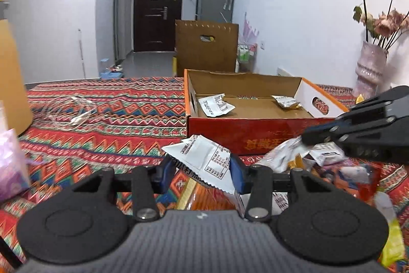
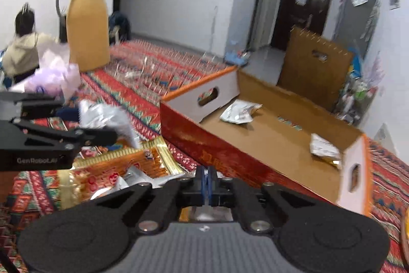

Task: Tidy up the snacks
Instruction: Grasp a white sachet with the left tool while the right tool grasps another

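Note:
My left gripper (image 1: 203, 170) is shut on a white snack packet (image 1: 204, 157), held a little above the patterned cloth; in the right wrist view the left gripper (image 2: 76, 124) comes in from the left with that packet (image 2: 110, 119). Behind it stands an open red cardboard box (image 1: 230, 129) (image 2: 217, 150) holding two packets (image 1: 216, 105) (image 1: 286, 102). My right gripper (image 2: 207, 183) (image 1: 305, 137) is shut, blue pads together, nothing visible between them. It hovers at a pile of loose packets (image 1: 319, 163) that includes an orange one (image 2: 127, 165).
A tan thermos jug (image 2: 88, 24) and a purple bag (image 2: 51, 78) stand at the left. A vase of dried flowers (image 1: 370, 68) is at the far right. A cable (image 1: 74, 111) lies on the cloth. A person in a light hoodie (image 2: 20, 53) sits beyond.

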### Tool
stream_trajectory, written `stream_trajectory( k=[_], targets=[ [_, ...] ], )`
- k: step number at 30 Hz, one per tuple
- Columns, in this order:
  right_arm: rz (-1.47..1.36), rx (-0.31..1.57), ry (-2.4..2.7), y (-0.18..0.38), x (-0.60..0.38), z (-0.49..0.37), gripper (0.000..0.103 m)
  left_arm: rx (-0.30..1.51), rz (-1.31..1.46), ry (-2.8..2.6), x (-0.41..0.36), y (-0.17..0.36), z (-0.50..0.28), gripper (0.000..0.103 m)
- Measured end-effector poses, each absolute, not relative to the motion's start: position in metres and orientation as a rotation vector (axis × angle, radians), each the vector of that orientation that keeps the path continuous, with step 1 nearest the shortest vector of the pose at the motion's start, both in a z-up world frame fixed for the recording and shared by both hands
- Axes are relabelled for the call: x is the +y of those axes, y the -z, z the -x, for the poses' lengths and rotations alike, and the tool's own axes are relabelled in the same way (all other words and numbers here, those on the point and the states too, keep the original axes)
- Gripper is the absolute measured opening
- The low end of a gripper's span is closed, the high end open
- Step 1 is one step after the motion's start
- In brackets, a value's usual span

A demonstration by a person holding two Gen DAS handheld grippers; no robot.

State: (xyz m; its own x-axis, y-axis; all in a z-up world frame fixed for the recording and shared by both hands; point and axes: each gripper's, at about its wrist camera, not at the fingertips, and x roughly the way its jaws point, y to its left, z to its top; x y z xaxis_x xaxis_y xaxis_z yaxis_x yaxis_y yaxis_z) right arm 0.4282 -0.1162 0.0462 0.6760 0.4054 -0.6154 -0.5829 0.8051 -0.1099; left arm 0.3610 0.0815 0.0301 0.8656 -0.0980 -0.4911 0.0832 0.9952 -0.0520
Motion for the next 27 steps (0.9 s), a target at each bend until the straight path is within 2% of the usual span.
stream_trajectory(
  k=[7,12,13,15,16,17,18,21,22,23,24,27],
  targets=[
    [0.238,0.439,-0.469,-0.074,-0.167,-0.336,0.0,0.513,0.132,0.092,0.074,-0.039,-0.28,0.045],
    [0.146,0.444,-0.451,-0.068,-0.199,-0.295,0.0,0.531,0.156,0.097,0.06,-0.038,-0.236,0.045],
    [0.137,0.455,-0.456,-0.065,-0.203,-0.293,0.004,0.537,0.151,0.101,0.058,-0.036,-0.231,0.045],
    [0.112,0.454,-0.473,-0.059,-0.208,-0.291,0.018,0.548,0.145,0.091,0.053,-0.033,-0.226,0.045],
    [0.1,0.456,-0.498,-0.057,-0.209,-0.295,0.042,0.556,0.144,0.086,0.053,-0.031,-0.225,0.045],
    [0.085,0.452,-0.517,-0.056,-0.208,-0.299,0.059,0.563,0.144,0.08,0.052,-0.03,-0.226,0.045],
    [0.062,0.454,-0.528,-0.056,-0.206,-0.306,0.062,0.566,0.143,0.072,0.051,-0.03,-0.226,0.045],
    [0.044,0.491,-0.526,-0.056,-0.183,-0.335,0.062,0.558,0.138,0.051,0.051,-0.029,-0.227,0.045],
    [0.057,0.498,-0.546,-0.054,-0.17,-0.344,0.066,0.557,0.139,0.046,0.052,-0.03,-0.229,0.045],
    [0.076,0.501,-0.562,-0.049,-0.156,-0.353,0.078,0.559,0.14,0.039,0.054,-0.029,-0.231,0.045],
    [0.093,0.506,-0.555,-0.043,-0.142,-0.362,0.081,0.561,0.14,0.029,0.055,-0.029,-0.233,0.045],
    [0.166,0.613,-0.5,-0.024,-0.109,-0.391,0.076,0.553,0.142,0.016,0.063,-0.03,-0.236,0.045]
  ],
)
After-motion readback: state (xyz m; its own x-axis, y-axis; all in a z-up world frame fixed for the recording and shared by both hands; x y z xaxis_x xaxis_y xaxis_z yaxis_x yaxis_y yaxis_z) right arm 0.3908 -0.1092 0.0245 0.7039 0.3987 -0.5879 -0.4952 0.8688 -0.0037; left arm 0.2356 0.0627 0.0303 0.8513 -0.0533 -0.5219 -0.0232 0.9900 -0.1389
